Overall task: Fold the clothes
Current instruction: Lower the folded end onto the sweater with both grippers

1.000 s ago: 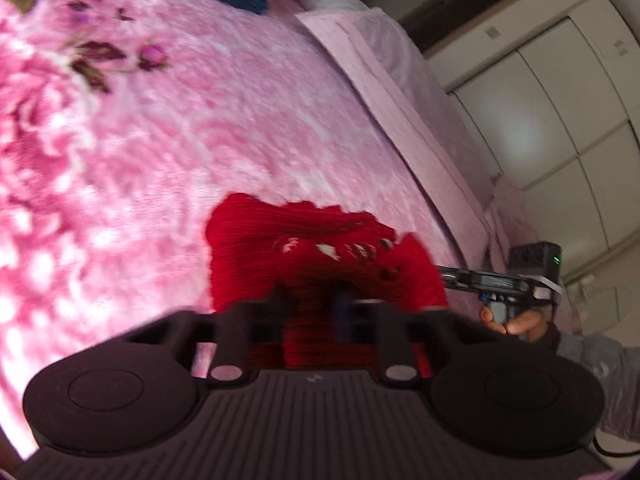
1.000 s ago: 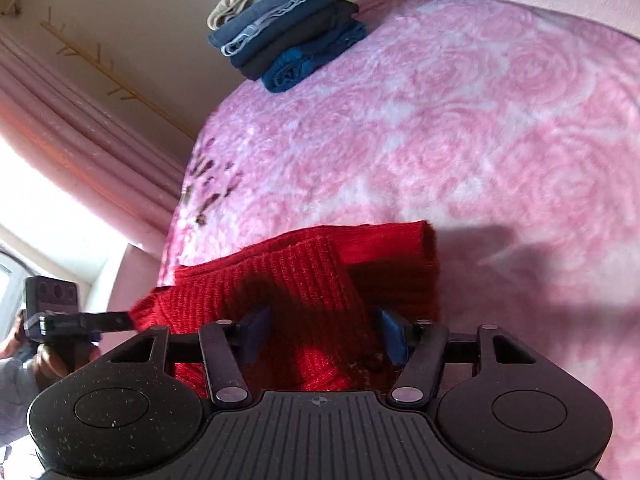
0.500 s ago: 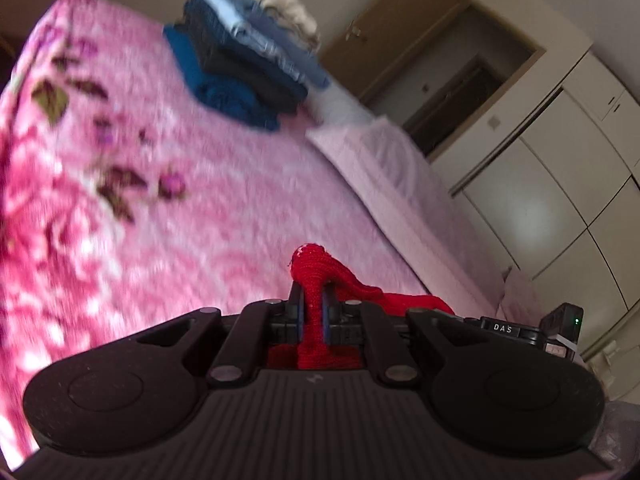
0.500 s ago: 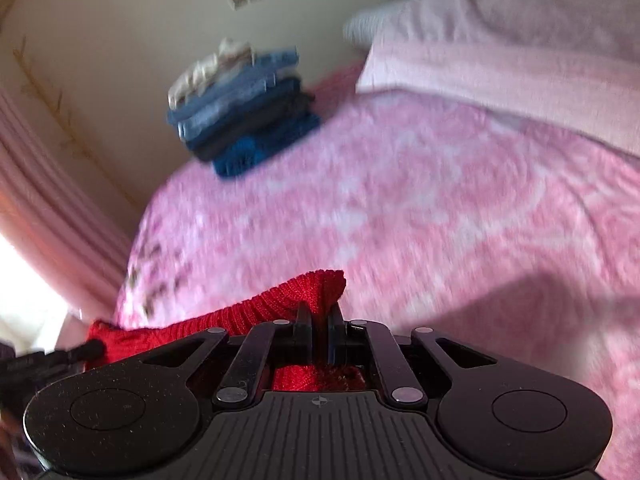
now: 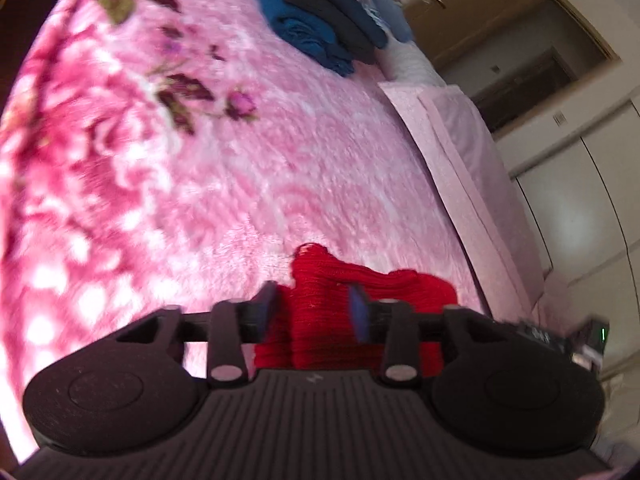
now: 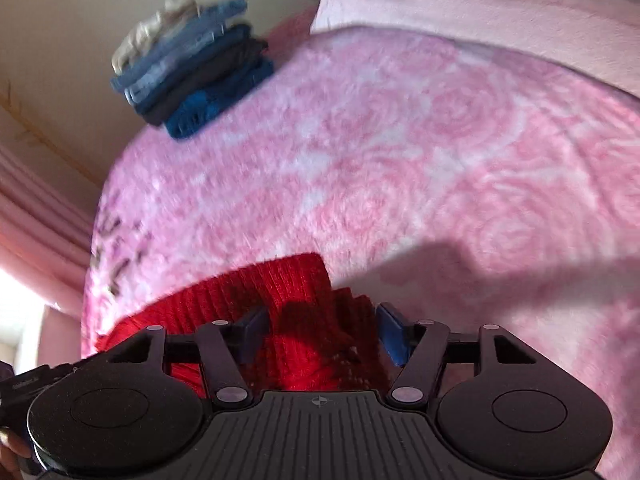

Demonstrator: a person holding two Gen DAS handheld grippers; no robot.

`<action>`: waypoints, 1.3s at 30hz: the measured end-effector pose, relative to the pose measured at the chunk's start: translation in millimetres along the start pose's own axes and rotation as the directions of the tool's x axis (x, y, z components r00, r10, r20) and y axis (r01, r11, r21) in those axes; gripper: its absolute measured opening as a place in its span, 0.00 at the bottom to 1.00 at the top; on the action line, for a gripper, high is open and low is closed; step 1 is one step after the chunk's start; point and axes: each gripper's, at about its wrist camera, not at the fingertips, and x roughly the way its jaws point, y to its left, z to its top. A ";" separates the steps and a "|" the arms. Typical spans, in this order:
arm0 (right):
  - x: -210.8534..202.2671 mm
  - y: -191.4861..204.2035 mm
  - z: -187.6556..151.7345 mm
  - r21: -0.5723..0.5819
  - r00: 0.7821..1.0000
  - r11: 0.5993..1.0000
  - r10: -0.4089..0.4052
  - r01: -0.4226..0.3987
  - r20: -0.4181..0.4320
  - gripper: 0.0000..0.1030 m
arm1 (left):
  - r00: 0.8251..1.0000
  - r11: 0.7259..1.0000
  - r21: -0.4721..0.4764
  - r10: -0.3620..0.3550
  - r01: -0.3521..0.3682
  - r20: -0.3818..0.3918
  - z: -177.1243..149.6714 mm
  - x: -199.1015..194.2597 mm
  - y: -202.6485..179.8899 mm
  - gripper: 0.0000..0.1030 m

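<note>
Red sweater point(image 5: 360, 300) lies bunched on near edge of pink floral blanket point(image 5: 200, 180) covering bed. Left gripper point(image 5: 314, 312) released, fingers spread either side of knit. Right gripper point(image 6: 320, 332) likewise released over sweater. Stack of folded clothes point(image 6: 192, 76) at far corner by cream wall. Pale pink pillow point(image 6: 480, 8), white wardrobe doors point(image 5: 580, 208) beyond.

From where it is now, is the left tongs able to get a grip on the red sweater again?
Probably yes. The left tongs are open with the red sweater bunched right between the fingers on the pink blanket; nothing blocks it. Closing should catch the knit.
</note>
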 end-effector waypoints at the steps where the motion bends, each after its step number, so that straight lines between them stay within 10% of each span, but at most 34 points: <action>1: -4.1 -0.7 -3.8 0.011 1.000 1.000 0.002 -0.002 0.005 0.61 | 1.000 0.999 -0.034 -0.007 0.007 -0.002 -1.9 -6.7 2.8 0.39; 9: -36.5 -6.7 -34.3 0.098 0.999 0.995 0.017 -0.021 0.041 0.61 | 0.998 0.969 -0.244 -0.053 0.041 -0.045 -36.9 -41.5 18.2 0.38; 12: -48.6 -9.0 -45.7 0.130 0.998 0.991 0.022 -0.029 0.055 0.06 | 0.996 0.976 -0.215 -0.046 0.028 -0.075 -50.8 -37.1 9.8 0.07; 16: -67.7 0.7 -47.4 0.078 0.987 0.996 -0.045 0.033 0.157 0.01 | 1.000 0.995 -0.098 -0.001 0.003 0.027 -52.0 -45.7 -4.8 0.07; 23: -41.8 5.5 -53.2 0.039 0.988 0.988 -0.149 0.147 0.043 0.06 | 0.995 0.996 -0.012 0.093 -0.094 -0.043 -57.2 -36.5 -11.0 0.23; 25: -51.2 10.8 -46.8 0.035 0.986 0.987 -0.156 0.154 0.060 0.47 | 0.987 0.987 0.003 0.161 -0.161 -0.002 -46.9 -50.4 -16.2 0.25; 26: -57.0 13.7 -43.4 0.035 0.983 0.986 -0.164 0.162 0.078 0.52 | 0.983 0.983 0.020 0.181 -0.181 0.016 -40.0 -56.7 -20.1 0.25; 34: -43.8 78.8 -19.1 -0.282 0.973 0.938 -0.156 0.201 0.172 0.52 | 0.993 0.910 0.404 0.117 -0.094 -0.031 -8.5 -5.7 -97.4 0.20; 39: 18.2 90.9 -21.0 -0.400 0.969 0.885 -0.196 0.240 0.149 0.51 | 0.959 0.861 0.455 0.278 -0.226 -0.051 -14.7 65.0 -79.5 0.13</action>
